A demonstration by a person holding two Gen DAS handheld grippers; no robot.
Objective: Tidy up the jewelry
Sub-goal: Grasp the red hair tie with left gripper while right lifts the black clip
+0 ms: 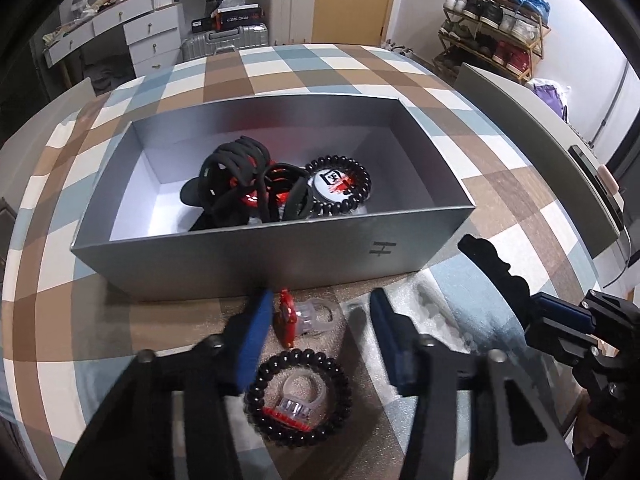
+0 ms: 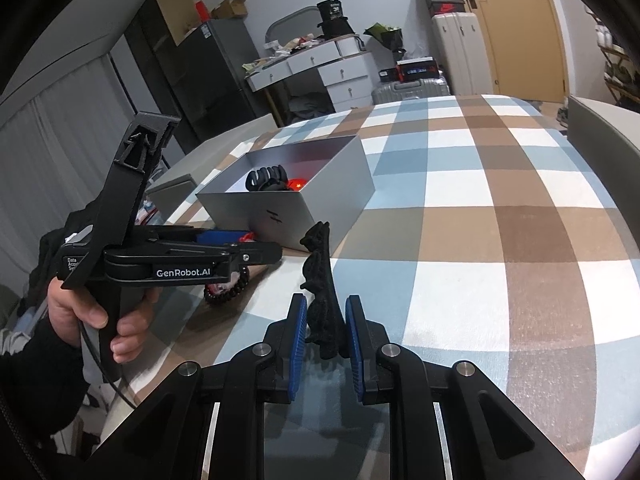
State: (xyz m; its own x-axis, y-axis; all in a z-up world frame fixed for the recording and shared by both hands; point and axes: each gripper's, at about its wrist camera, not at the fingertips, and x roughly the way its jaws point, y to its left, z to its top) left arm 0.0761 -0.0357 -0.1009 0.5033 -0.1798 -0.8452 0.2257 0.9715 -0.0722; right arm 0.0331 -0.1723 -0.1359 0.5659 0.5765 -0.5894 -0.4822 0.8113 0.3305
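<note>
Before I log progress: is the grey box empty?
Not empty: the grey box holds black hair claws and a black bead bracelet.

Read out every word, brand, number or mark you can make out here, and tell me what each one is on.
"GenRobot.AI": white, on the side of the left gripper.
"Data Ac..." on that gripper's rear: rest unreadable.
"H"-like black mark lying sideways: on the front wall of the silver box.
"36"-like number on the black tub on the dresser: uncertain.
Print on the round disc in the box: too blurred.
</note>
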